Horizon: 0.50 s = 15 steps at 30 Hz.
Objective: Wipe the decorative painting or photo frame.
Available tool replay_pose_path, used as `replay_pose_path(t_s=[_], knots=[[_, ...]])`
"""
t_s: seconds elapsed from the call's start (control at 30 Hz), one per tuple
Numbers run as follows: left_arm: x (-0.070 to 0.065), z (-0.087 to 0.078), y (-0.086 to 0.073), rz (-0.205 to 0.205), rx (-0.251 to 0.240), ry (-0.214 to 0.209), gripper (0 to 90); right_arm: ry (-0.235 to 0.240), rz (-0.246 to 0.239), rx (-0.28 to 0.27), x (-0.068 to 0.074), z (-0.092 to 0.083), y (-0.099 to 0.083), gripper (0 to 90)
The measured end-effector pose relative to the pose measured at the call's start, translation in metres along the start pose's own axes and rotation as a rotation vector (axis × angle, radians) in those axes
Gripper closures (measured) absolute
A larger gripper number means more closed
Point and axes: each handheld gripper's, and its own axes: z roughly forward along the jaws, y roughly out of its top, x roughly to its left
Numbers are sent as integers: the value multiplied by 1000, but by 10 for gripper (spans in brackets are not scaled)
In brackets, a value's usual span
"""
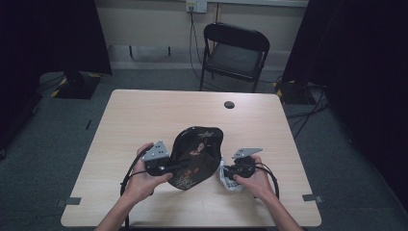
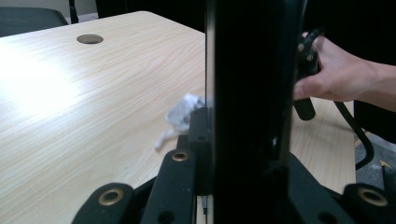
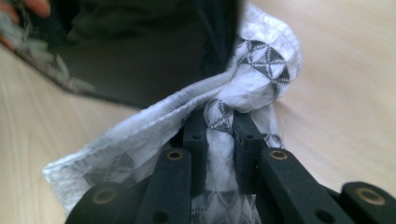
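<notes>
A: How many cloths lie on the worktop?
B: Two. Left hand-held gripper clamps one dark bag at centre; right hand-held gripper pinches one white cloth at its four o'clock.

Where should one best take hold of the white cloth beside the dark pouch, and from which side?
Grip the white cloth at its bunched, gathered fold, coming from the table's right side, away from the dark pouch. There the fabric rises in a thick ridge. The right hand-held gripper is shut on that ridge already.
</notes>
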Motion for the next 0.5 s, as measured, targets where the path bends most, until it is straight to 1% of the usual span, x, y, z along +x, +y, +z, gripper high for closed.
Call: replay_pose_path(t_s=[0.1, 0.23, 0.3, 0.33, 0.4, 0.5], knots=[[-1, 0, 0, 5, 4, 6, 802, 15, -14, 18, 2, 4, -2, 796], [-1, 0, 0, 3, 6, 3, 802, 44, 21, 29, -1, 4, -2, 795], [-1, 1, 0, 2, 5, 4, 805, 29, 12, 21, 0, 3, -1, 796], [-1, 1, 0, 3, 4, 6, 805, 14, 9, 10, -1, 2, 0, 796], [-2, 2, -1, 5, 4, 12, 805, -2, 18, -24, -3, -2, 2, 796], [-1, 2, -1, 8, 4, 10, 805, -18, 39, -101, -8, -11, 6, 796]])
